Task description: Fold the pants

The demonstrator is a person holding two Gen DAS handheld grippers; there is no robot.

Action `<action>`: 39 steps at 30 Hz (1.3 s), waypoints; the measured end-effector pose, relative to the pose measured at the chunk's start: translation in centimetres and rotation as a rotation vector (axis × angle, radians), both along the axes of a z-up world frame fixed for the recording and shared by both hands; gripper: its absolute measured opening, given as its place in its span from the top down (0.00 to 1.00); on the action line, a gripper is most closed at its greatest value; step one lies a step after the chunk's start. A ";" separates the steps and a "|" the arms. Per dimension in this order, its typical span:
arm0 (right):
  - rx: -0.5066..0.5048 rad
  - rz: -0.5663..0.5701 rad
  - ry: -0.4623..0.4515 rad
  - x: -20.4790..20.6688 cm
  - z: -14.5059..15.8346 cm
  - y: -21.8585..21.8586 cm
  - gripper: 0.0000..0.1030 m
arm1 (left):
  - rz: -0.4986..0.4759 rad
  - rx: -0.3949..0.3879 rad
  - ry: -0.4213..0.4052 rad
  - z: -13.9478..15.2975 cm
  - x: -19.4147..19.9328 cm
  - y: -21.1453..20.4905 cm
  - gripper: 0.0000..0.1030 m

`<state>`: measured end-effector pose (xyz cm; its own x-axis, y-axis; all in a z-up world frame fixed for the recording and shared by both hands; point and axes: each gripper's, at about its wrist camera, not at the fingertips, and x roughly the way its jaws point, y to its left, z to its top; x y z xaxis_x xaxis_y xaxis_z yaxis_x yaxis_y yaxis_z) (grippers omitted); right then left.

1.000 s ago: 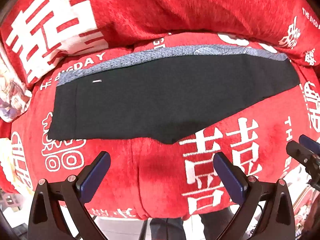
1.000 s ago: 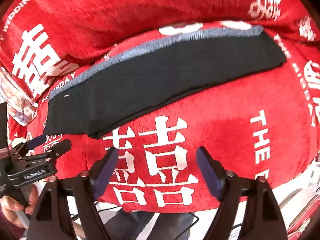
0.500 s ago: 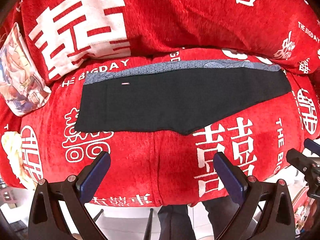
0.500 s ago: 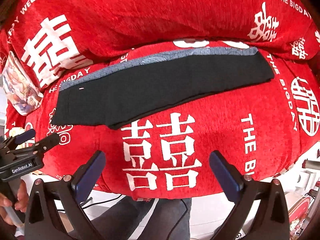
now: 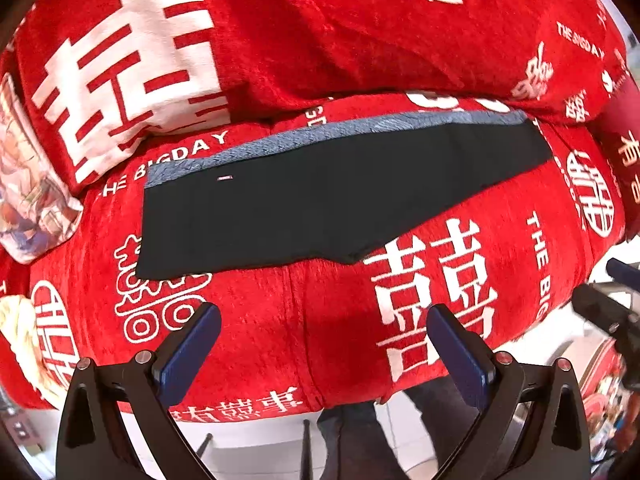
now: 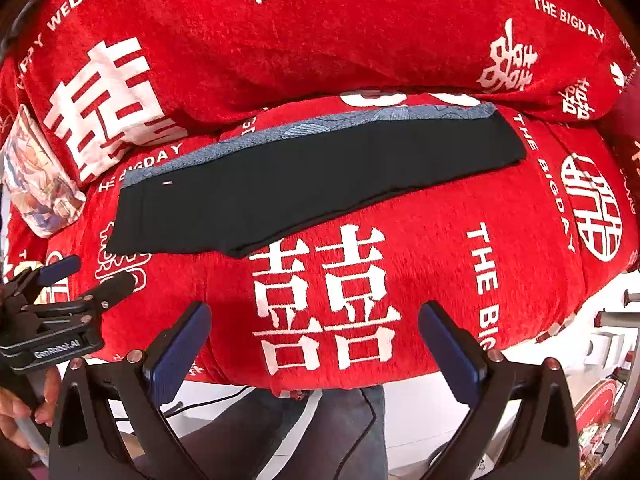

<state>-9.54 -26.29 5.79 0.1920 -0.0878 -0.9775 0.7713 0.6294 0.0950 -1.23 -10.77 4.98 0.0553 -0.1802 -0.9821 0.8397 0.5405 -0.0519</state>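
Black pants [image 5: 328,196] lie flat on the red sofa seat, folded lengthwise, with a blue-grey patterned strip [image 5: 360,130] along their far edge and a small white tag near the left end. The right wrist view shows the same pants [image 6: 304,184]. My left gripper [image 5: 322,328] hangs open above the seat's front edge, well short of the pants, nothing between its blue pads. My right gripper [image 6: 314,324] is likewise open and empty above the front edge. The left gripper [image 6: 86,276] also shows at the left of the right wrist view, held by a hand.
The sofa [image 5: 360,32] is covered in red cloth with white characters; its backrest rises behind the pants. A printed cushion [image 5: 28,196] leans at the left end. Below the seat edge are white floor, cables and the person's dark trouser legs [image 6: 280,424].
Both grippers have risen and drawn back from the sofa, so more of the seat and backrest shows. The right gripper's jaws widened. The pants have not moved.
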 end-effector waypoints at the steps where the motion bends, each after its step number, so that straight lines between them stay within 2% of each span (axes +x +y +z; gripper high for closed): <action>1: 0.000 -0.004 -0.002 -0.2 0.2 0.0 0.00 | -0.009 0.004 -0.004 -0.1 -0.1 0.0 0.00; 6: -0.008 -0.028 -0.004 -1.6 0.7 -0.7 0.00 | -0.026 0.041 0.017 -1.1 -0.4 0.0 0.00; 10: 0.005 -0.069 -0.013 -3.3 0.7 -1.9 0.00 | -0.024 0.063 -0.002 -1.1 -0.9 -0.9 0.00; 15: 0.028 -0.088 -0.028 -5.5 0.2 -4.3 0.00 | -0.031 0.081 -0.033 -1.0 -2.6 -3.6 0.00; 20: 0.075 -0.106 -0.067 -7.5 -0.6 -7.7 0.00 | -0.016 0.071 0.019 -0.4 -4.9 -7.4 0.00; 27: 0.124 -0.108 -0.122 -9.8 -1.4 -12.6 0.00 | -0.017 0.101 0.008 0.6 -7.9 -12.5 0.00; 33: 0.134 -0.097 -0.135 -12.2 -1.4 -15.8 0.00 | -0.021 0.146 0.004 0.4 -10.7 -15.3 0.00; 39: 0.155 -0.155 -0.187 -15.3 -1.5 -18.6 0.00 | -0.042 0.167 -0.014 0.5 -13.0 -17.2 0.00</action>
<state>-24.81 -44.91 4.26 0.3657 0.0171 -0.9306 0.8173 0.4725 0.3299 -14.22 -27.96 5.51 0.0646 -0.0168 -0.9978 0.8617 0.5052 0.0472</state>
